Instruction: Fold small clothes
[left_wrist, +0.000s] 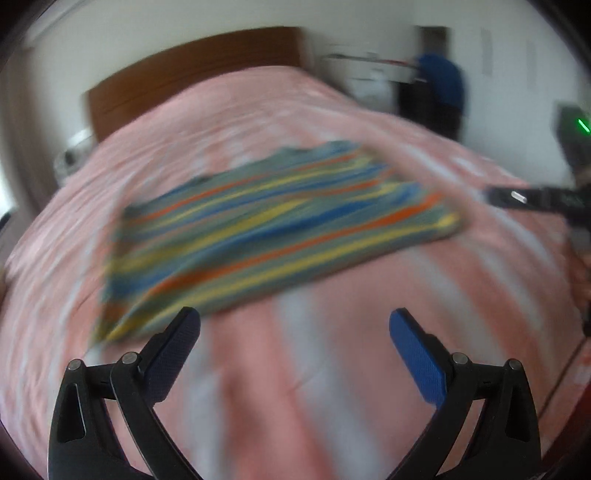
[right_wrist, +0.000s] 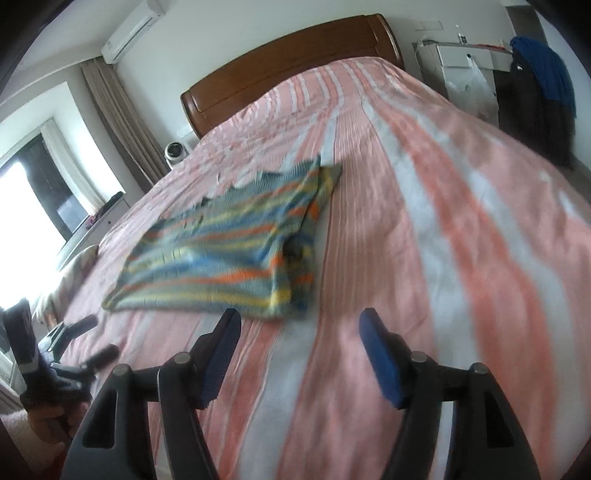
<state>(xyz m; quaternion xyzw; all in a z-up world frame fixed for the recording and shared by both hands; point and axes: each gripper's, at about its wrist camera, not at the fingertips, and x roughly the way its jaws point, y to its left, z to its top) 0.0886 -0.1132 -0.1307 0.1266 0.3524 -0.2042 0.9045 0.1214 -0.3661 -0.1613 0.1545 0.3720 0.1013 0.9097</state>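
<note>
A small striped garment (left_wrist: 280, 221) in blue, yellow, orange and grey lies folded flat on the pink and white striped bedspread (left_wrist: 332, 369). The left wrist view is blurred. My left gripper (left_wrist: 294, 325) hangs open just short of the garment's near edge, nothing between its blue pads. In the right wrist view the same garment (right_wrist: 221, 251) lies ahead and to the left, its right side doubled over. My right gripper (right_wrist: 300, 325) stands open above the bedspread (right_wrist: 424, 258), just short of the garment's near right corner, holding nothing. The left gripper's fingers (right_wrist: 88, 325) show at the far left.
A wooden headboard (right_wrist: 288, 62) closes the far end of the bed. Dark and blue clothes (right_wrist: 543, 92) hang by a white shelf at the right. A window with curtains (right_wrist: 110, 122) and a small white fan (right_wrist: 175, 151) stand at the left.
</note>
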